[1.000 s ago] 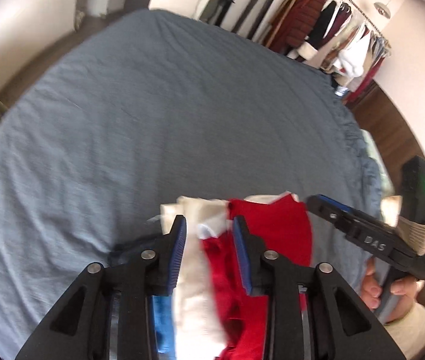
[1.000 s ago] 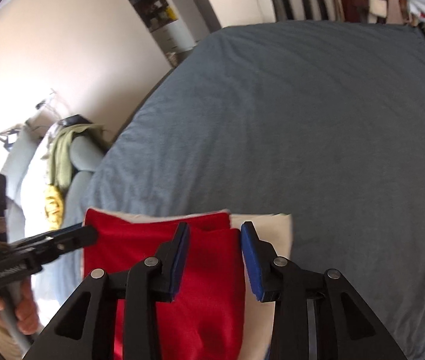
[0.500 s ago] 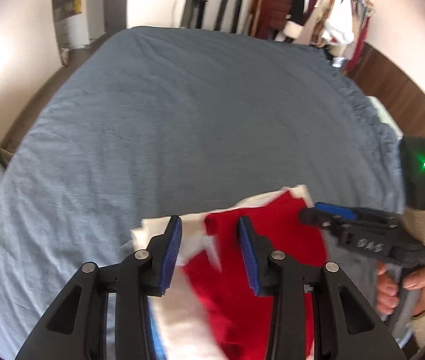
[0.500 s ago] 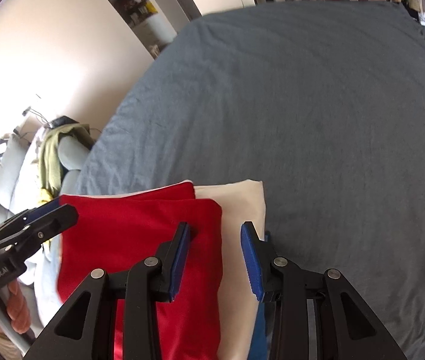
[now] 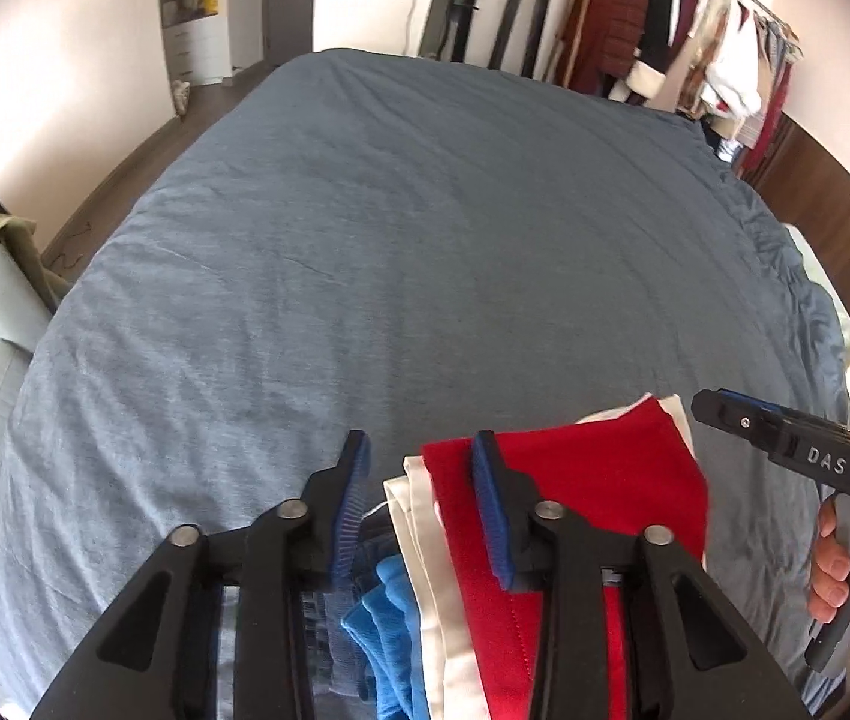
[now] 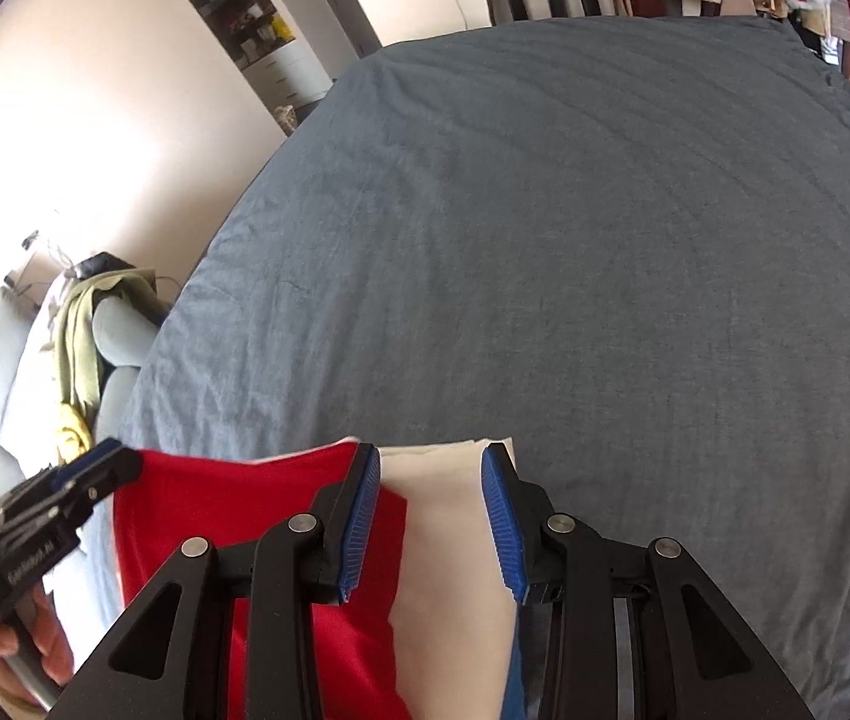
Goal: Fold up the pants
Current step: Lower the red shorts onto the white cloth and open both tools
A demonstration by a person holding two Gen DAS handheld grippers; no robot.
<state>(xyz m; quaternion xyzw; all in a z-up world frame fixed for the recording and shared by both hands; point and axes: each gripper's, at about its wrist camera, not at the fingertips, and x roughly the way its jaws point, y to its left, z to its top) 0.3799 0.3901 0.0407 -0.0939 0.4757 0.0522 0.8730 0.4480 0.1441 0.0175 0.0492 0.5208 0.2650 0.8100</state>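
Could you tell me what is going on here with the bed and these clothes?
A person holds a gripper in each hand over folded pants in red, white and blue at the near edge of a grey-blue bed. The left gripper has just been opening, its pads apart over the cloth. The right gripper straddles the white section; whether it grips is unclear.

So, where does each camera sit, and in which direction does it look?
Left wrist: on the left gripper, looking down along its fingers at the pants and grey bed; a hand holding the right gripper shows.
Right wrist: on the right gripper, over the same pants; the left gripper shows.
Shared: pants, bed, open jaws.
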